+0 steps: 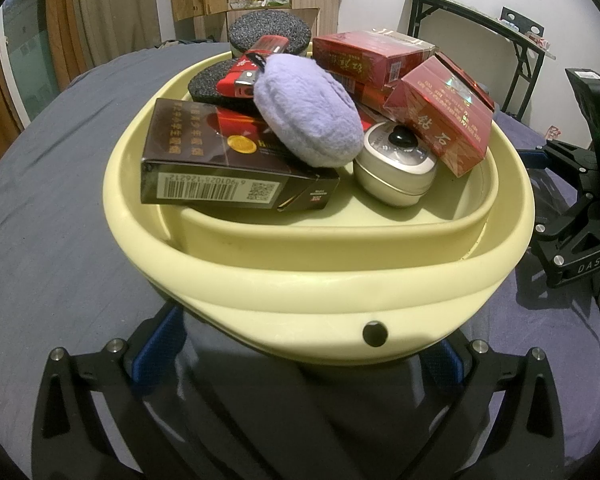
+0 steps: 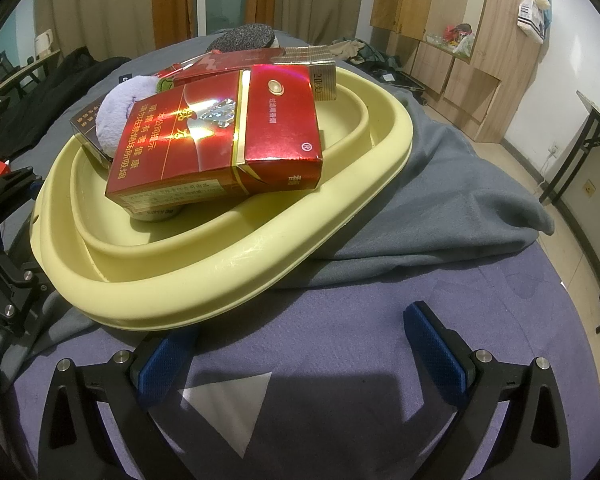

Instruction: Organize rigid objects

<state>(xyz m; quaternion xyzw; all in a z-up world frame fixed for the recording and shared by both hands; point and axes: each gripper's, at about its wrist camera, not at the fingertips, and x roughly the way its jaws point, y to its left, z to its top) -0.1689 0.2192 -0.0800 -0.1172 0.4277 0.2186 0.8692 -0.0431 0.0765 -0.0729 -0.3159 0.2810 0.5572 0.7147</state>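
A pale yellow basin (image 1: 320,280) sits on the bed, also in the right wrist view (image 2: 228,272). It holds a dark brown box (image 1: 220,160), a purple plush puff (image 1: 308,112), a round silver tin (image 1: 396,168), several red cigarette boxes (image 1: 440,116), a red lighter (image 1: 252,68) and black pumice stones (image 1: 270,34). A red box (image 2: 220,144) lies on top in the right wrist view. My left gripper (image 1: 300,344) is open, its fingers on either side of the basin's near end, below the rim. My right gripper (image 2: 300,344) is open and empty just beside the basin.
Grey blanket (image 2: 440,200) and purple sheet (image 2: 340,340) cover the bed. The right gripper's black body (image 1: 580,216) stands right of the basin. A folding table (image 1: 480,20) and wooden cabinets (image 2: 440,20) stand beyond the bed.
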